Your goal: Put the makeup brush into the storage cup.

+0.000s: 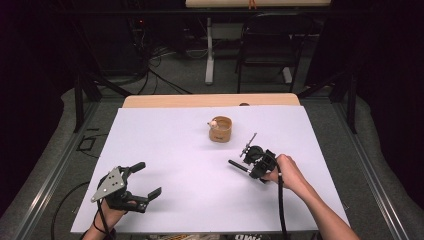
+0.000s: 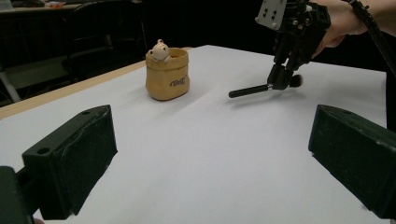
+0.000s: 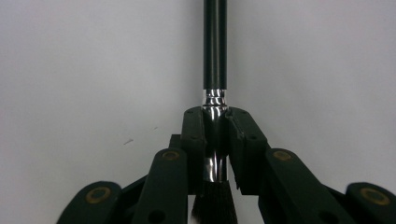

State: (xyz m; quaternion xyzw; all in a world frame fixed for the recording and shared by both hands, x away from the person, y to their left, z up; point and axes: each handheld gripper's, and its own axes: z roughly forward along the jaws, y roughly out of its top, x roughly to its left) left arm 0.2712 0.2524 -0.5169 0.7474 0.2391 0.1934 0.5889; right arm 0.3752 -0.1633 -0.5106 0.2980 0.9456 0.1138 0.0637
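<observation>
A black-handled brush (image 1: 236,165) with a silver collar (image 3: 215,100) is held just above the white table cover (image 1: 175,150). My right gripper (image 1: 249,170) is shut on the collar, pads on both sides (image 3: 215,135). The handle (image 3: 215,42) points away from the jaws and the dark bristles (image 3: 212,205) sit behind them. In the left gripper view the brush (image 2: 247,90) lies level, with the right gripper (image 2: 280,81) coming down on it from above. A tan pouch-shaped pot (image 1: 220,128) with a small bear on its rim (image 2: 159,50) stands past the middle. My left gripper (image 1: 148,179) rests open at the near left, nothing between its jaws (image 2: 212,158).
The white cover leaves a wooden strip (image 1: 210,100) bare at the table's far edge. Beyond stand a black chair (image 1: 272,47) and a white table leg (image 1: 209,50) among floor cables. Open room lies between the two grippers and the pot.
</observation>
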